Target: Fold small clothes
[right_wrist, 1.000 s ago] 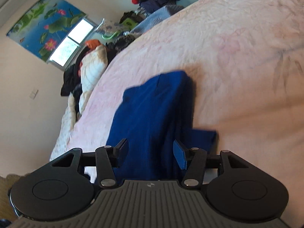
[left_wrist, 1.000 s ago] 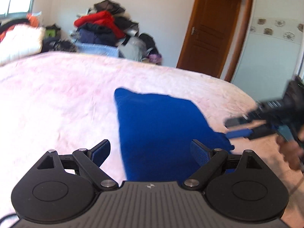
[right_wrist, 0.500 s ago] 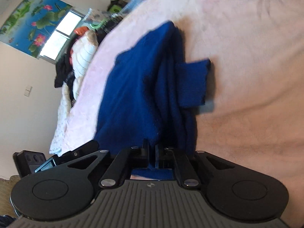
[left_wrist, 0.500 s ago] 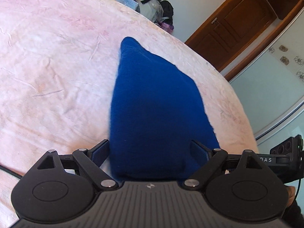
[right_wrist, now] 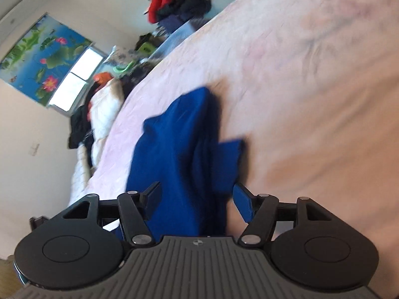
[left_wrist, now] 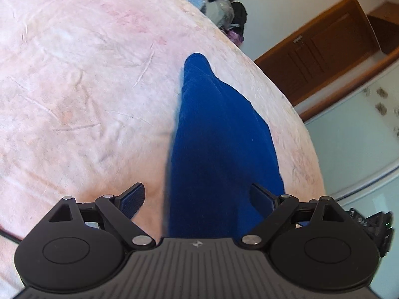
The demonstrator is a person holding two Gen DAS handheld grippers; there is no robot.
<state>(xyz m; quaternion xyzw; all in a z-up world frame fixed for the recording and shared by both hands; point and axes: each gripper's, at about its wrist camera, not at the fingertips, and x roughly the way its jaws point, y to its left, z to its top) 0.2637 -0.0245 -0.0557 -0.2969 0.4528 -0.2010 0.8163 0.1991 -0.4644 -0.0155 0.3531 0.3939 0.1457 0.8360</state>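
A dark blue garment (left_wrist: 219, 144) lies on the pink bedspread (left_wrist: 74, 74), folded lengthwise into a long strip that narrows toward the far end. My left gripper (left_wrist: 199, 200) is open, its near edge between the jaws. In the right wrist view the same garment (right_wrist: 174, 154) shows a sleeve (right_wrist: 228, 159) sticking out to the right. My right gripper (right_wrist: 197, 199) is open, its jaws on either side of the garment's near end. Nothing is held.
A pile of clothes (right_wrist: 179, 2) is heaped beyond the far side of the bed. White bedding (right_wrist: 102, 114) lies under the window (right_wrist: 74, 79). A wooden door (left_wrist: 324, 49) stands past the bed's right edge. The other gripper's body (left_wrist: 369, 224) shows at the lower right.
My right gripper was shut on the garment's near edge half a second ago and has opened and let it go. My left gripper stayed open and tilted further down over the cloth.
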